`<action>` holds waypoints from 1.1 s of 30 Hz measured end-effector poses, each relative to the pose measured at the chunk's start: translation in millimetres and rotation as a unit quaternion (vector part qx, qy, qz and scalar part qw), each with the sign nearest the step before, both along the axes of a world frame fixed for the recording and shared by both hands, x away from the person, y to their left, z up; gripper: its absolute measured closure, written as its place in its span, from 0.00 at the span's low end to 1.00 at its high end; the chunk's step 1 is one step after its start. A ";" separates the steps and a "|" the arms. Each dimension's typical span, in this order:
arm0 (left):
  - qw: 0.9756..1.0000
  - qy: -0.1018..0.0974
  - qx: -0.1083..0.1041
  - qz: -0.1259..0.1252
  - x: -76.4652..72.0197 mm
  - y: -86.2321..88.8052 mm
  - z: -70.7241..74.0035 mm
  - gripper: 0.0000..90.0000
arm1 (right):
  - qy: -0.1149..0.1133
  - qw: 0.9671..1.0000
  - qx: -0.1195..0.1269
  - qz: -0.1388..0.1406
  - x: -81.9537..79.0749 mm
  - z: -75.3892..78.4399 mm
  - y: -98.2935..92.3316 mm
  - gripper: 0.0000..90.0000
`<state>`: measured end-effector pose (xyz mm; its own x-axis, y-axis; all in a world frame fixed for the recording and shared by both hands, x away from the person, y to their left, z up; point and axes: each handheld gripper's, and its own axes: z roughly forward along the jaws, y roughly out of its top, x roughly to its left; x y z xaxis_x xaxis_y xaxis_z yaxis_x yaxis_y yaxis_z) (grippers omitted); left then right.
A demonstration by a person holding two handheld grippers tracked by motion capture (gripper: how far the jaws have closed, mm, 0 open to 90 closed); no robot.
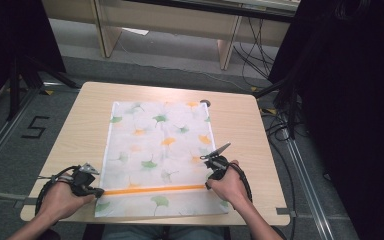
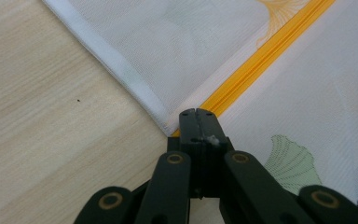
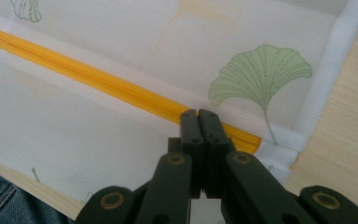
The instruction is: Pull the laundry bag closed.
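A white mesh bag (image 1: 160, 155) printed with green and orange ginkgo leaves lies flat in the middle of the wooden table (image 1: 80, 130), its long axis running away from the person toward the far edge, its near short end at the table's front edge. An orange zipper (image 1: 154, 189) crosses the bag from side to side near that front end — at right angles to the long axis. The left gripper (image 1: 98, 192) sits at the bag's left edge, right where the zipper ends; in the left gripper view its jaws are pressed together with their tips (image 2: 195, 114) on the zipper's end (image 2: 261, 60), beside the white hem (image 2: 116, 65), though whether any fabric or a zipper pull is pinched between them cannot be made out. The right gripper (image 1: 208, 186) is at the opposite end of the zipper, near the bag's right edge. In the right gripper view its jaws are also closed tight, tips (image 3: 198, 116) resting on the orange zipper (image 3: 88, 77) just short of its end by the white hem (image 3: 326, 70) — again too close to tell if they grip it. A green leaf print (image 3: 261, 70) lies just beyond the tips.
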<state>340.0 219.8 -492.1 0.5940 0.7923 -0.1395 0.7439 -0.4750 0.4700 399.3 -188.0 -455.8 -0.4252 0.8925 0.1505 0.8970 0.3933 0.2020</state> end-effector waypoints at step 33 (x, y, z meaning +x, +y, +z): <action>1.000 -0.002 -0.001 -0.002 0.0 0.1 -0.3 1.00 | -0.011 1.000 -0.018 -0.012 5.4 2.6 -33.0 1.00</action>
<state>340.1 219.9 -492.4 0.5978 0.7896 -0.1384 0.7401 -0.4773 0.4738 404.7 -221.0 -453.2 -0.4067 0.9070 0.1096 0.9017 0.3792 0.2076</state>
